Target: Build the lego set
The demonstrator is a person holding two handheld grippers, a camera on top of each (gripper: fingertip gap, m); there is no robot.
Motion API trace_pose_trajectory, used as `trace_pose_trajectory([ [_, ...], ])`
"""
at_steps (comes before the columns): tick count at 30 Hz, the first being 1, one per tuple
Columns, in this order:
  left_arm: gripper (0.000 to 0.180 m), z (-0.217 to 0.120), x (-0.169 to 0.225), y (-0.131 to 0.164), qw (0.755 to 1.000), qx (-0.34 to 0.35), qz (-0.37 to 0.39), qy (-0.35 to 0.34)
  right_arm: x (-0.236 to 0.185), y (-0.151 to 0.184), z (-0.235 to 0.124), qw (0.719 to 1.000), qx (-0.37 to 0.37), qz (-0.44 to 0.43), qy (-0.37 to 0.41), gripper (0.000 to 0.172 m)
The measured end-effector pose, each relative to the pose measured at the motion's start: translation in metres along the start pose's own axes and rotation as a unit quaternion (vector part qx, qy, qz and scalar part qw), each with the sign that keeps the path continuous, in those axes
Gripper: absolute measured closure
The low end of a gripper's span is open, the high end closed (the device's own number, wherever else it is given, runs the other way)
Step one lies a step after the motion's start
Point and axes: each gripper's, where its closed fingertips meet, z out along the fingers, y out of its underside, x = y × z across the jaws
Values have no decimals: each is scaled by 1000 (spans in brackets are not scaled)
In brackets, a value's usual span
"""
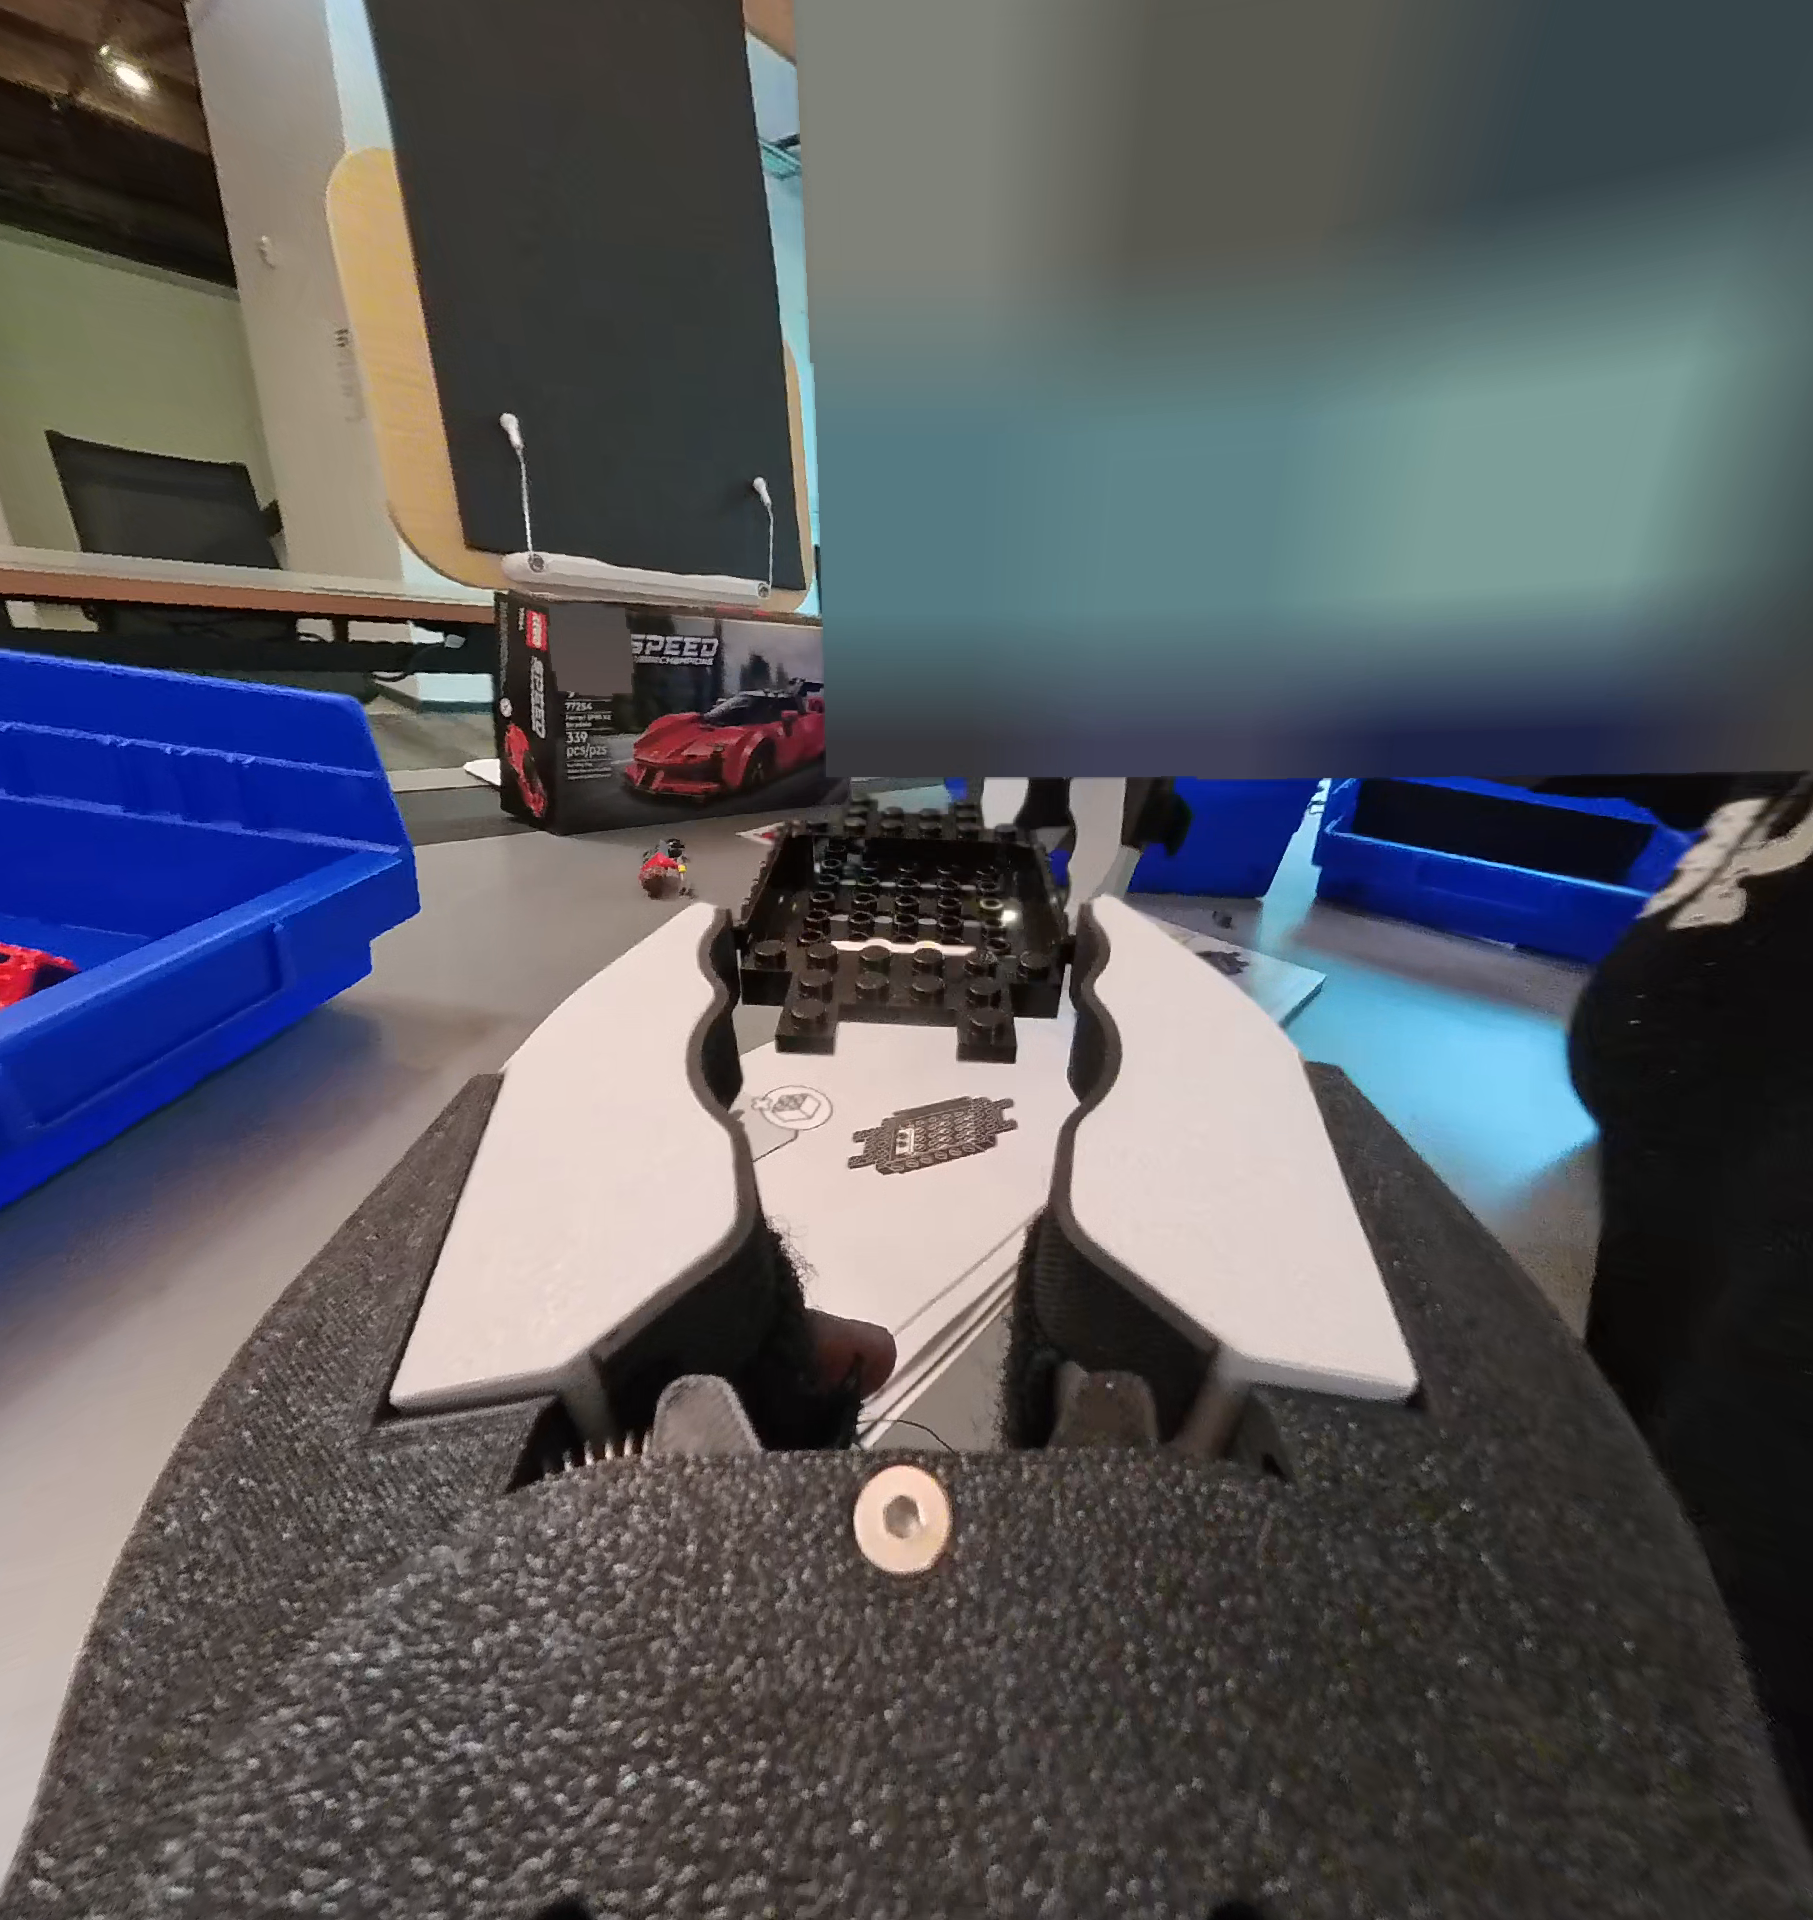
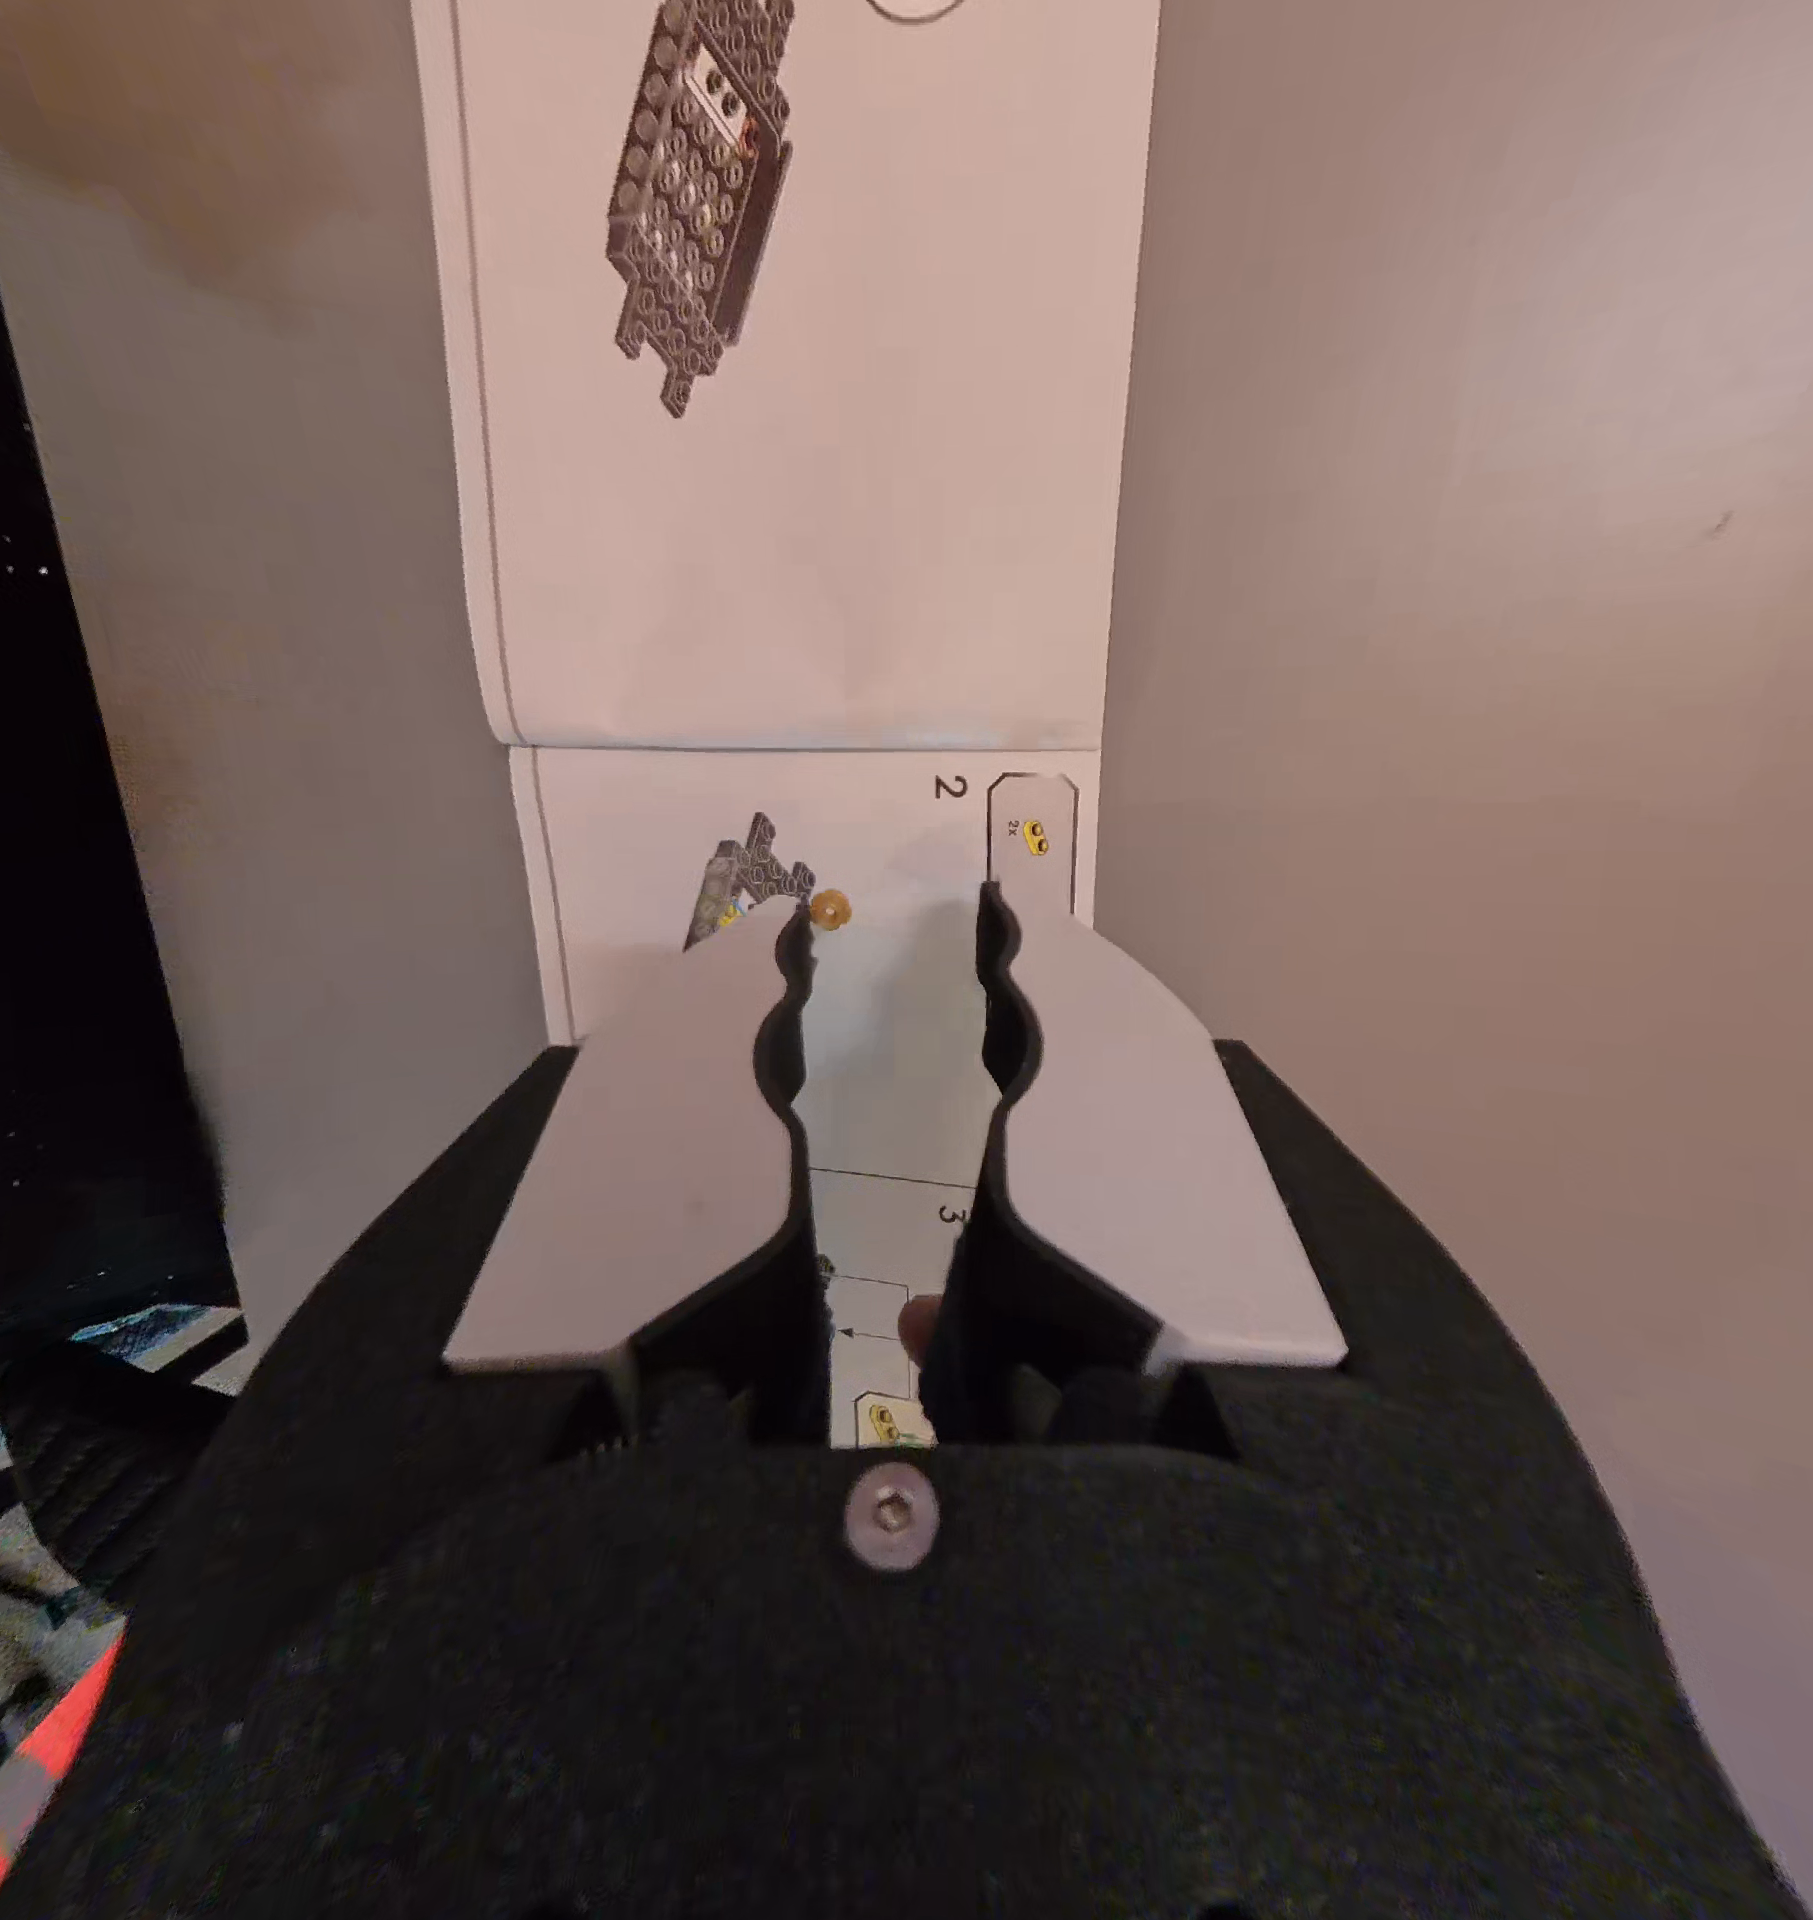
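Note:
In the left wrist view my left gripper (image 1: 902, 935) is shut on a black studded brick chassis (image 1: 902, 883). Both pads press on its sides and hold it just above an open instruction booklet (image 1: 881, 1195). In the right wrist view my right gripper (image 2: 891, 914) is open and holds nothing. It points down at the same kind of white booklet page (image 2: 808, 571). A small round yellow piece (image 2: 831, 910) lies on the page right at the tip of the left finger (image 2: 793, 935). The other finger stands well apart from it.
A blue bin (image 1: 154, 883) with red parts stands at the left and another blue bin (image 1: 1484, 873) at the back right. The set's box (image 1: 663, 707) stands behind, with a small red piece (image 1: 663, 868) before it on the grey table (image 1: 206, 1299). A dark sleeve (image 1: 1733, 1143) is at the right. Some 25 centimetres of space lies between my two pairs of fingers.

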Motion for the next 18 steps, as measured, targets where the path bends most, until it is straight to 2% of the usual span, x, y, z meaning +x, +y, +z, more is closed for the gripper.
trace_pose_trajectory([
  [6, 119, 9, -3, 3, 999, -19, 21, -29, -1, -19, -28, 996, 73, -31, 37, 138],
  [12, 119, 13, 13, -8, 998, -2, 50, -32, -9, -31, -84, 984, 159, -45, 67, 134],
  [16, 120, 13, 13, -12, 998, 13, 49, -31, -17, -21, -123, 970, 222, -38, 87, 130],
  [18, 120, 15, 11, -11, 999, 11, 42, -30, -18, -6, -144, 966, 239, -26, 91, 133],
])
